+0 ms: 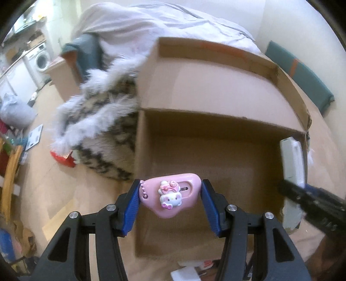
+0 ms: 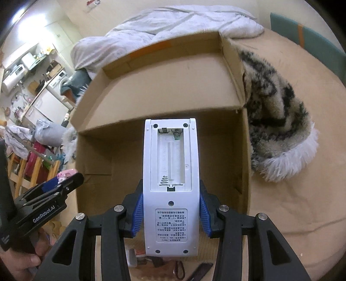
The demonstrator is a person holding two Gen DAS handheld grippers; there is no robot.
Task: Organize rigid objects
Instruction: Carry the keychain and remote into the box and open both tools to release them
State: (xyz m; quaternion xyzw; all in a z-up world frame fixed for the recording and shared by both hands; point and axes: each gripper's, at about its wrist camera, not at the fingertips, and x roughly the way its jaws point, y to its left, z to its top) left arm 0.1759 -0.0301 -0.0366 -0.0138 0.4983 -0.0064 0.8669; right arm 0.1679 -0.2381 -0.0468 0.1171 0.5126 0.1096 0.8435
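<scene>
My left gripper [image 1: 170, 195] is shut on a pink cat-figure box cutter [image 1: 173, 195] with a bead chain, held over the near edge of an open cardboard box [image 1: 194, 151]. My right gripper [image 2: 171, 205] is shut on a white remote control [image 2: 170, 173], back side up, its battery bay uncovered and without batteries. It hangs above the same box [image 2: 108, 155], whose inside looks bare. In the left wrist view the remote [image 1: 292, 160] and the right gripper show at the right edge. In the right wrist view the left gripper [image 2: 62, 183] sits at the lower left, the pink cutter [image 2: 66, 174] just visible behind it.
The box stands on a tan bed sheet [image 2: 292, 205] with its lid flap [image 1: 205, 84] raised at the back. A furry patterned garment [image 2: 274, 134] lies beside it, a white duvet [image 2: 173, 19] behind. Small items [image 2: 179, 268] lie near the box's front. A hand [image 2: 23, 259] holds the left gripper.
</scene>
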